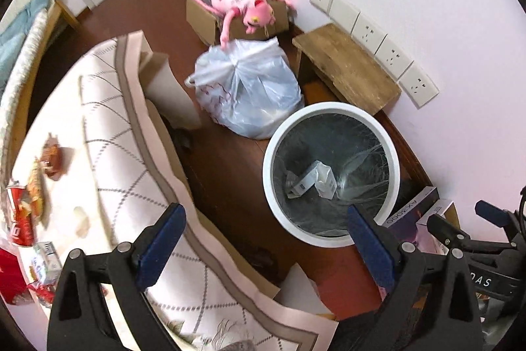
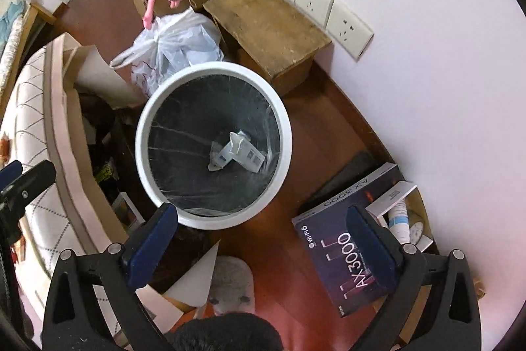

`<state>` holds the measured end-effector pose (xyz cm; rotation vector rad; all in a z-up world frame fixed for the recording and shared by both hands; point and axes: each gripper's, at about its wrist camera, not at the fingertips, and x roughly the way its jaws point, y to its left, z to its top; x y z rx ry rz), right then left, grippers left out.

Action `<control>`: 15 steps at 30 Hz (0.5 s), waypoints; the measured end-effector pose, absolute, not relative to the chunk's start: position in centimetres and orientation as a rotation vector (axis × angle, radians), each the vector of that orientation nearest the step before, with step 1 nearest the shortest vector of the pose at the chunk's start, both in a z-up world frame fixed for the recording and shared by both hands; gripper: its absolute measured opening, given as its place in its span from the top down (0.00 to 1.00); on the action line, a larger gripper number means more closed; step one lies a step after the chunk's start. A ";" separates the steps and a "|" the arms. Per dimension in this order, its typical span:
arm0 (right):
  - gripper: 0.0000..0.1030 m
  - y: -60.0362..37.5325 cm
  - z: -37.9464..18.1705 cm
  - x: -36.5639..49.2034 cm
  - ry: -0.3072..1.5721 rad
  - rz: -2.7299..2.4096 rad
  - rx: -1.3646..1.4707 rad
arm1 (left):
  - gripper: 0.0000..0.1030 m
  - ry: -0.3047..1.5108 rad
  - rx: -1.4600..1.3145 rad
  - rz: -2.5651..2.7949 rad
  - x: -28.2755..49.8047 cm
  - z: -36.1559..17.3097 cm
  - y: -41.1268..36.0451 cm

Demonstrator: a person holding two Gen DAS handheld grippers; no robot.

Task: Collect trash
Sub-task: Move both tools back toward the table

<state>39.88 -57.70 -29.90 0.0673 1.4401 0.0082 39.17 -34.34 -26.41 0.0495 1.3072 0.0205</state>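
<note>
Here we held both grippers above the floor beside the table, each with its blue pads spread wide and nothing between them. Our left gripper (image 1: 266, 239) hung over the table's near edge, and our right gripper (image 2: 263, 239) hovered just above the white trash bin (image 2: 144, 153).

The bin stood on the red-brown floor (image 2: 315, 134), lined with a clear bag, and two crumpled white cartons (image 2: 236, 150) lay at its bottom. The rest of the trash lay at the far left edge of the tablecloth (image 1: 108, 127): a crushed red can (image 1: 20, 219) and torn snack wrappers (image 1: 49, 160), slightly blurred.

A tied plastic bag (image 1: 250, 87) sat just behind the bin, touching a cardboard box (image 1: 203, 18) with a pink plush toy (image 1: 243, 5) draped over it. A dark router box (image 2: 348, 255) lay to the bin's right, near the wall.
</note>
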 end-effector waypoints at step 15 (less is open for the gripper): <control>0.00 -56.6 -19.5 34.0 1.273 0.049 0.079 | 0.03 1.151 -0.001 -0.001 33.3 -18.4 -33.1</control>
